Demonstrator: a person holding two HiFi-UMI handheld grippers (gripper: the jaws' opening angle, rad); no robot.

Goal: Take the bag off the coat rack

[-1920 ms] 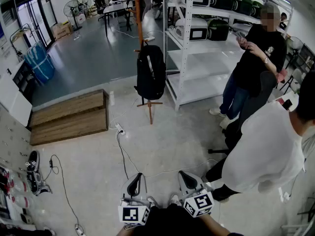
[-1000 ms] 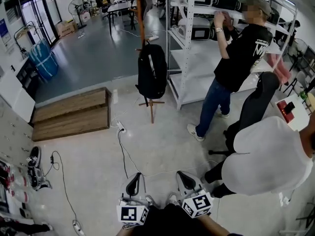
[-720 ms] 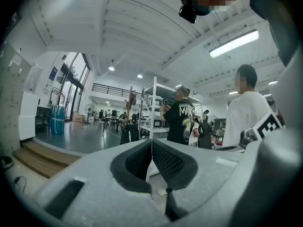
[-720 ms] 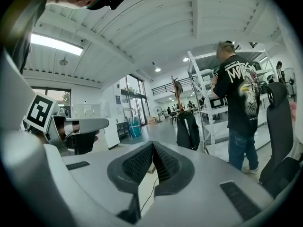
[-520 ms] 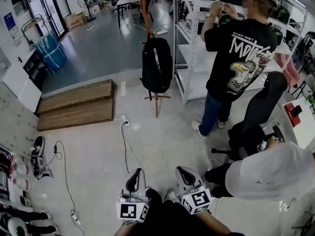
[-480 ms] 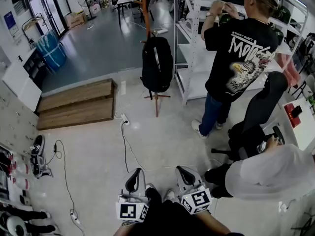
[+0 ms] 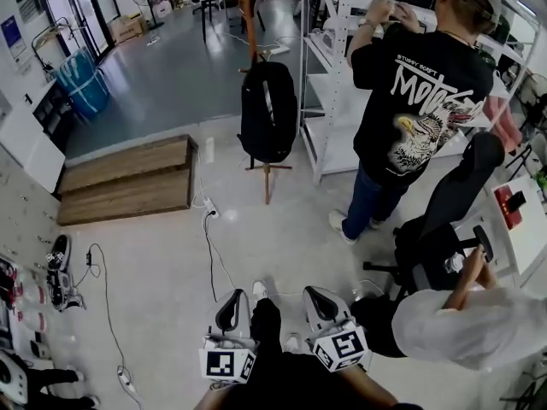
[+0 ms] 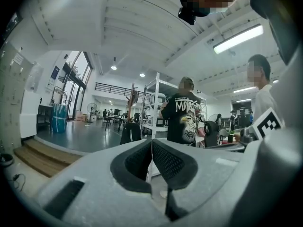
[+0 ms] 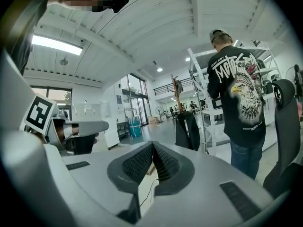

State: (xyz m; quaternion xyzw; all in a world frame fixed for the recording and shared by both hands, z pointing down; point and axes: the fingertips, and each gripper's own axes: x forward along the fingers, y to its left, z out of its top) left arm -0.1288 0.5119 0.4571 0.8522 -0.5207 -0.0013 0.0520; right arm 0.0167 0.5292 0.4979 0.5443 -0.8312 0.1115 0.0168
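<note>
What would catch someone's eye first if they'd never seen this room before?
The black backpack stands out first, hanging on the wooden coat rack mid-floor beside the white shelving. Just right of it, a person in a black eagle-print T-shirt reaches up to the shelves. At the bottom edge of the head view, the left tool and right tool sit side by side, both shut and empty, far short of the backpack.

Well ahead of the pale grey left hand-held gripper [image 7: 231, 301], the plain black fabric backpack [image 7: 267, 109] contrasts with the reddish-brown wooden coat rack [image 7: 249, 15]. Ahead of the matching grey right hand-held gripper [image 7: 320, 300], a person's black T-shirt [image 7: 419, 101] bears white lettering and an eagle print. The marker cubes [image 7: 224, 366] show black-and-white squares.
</note>
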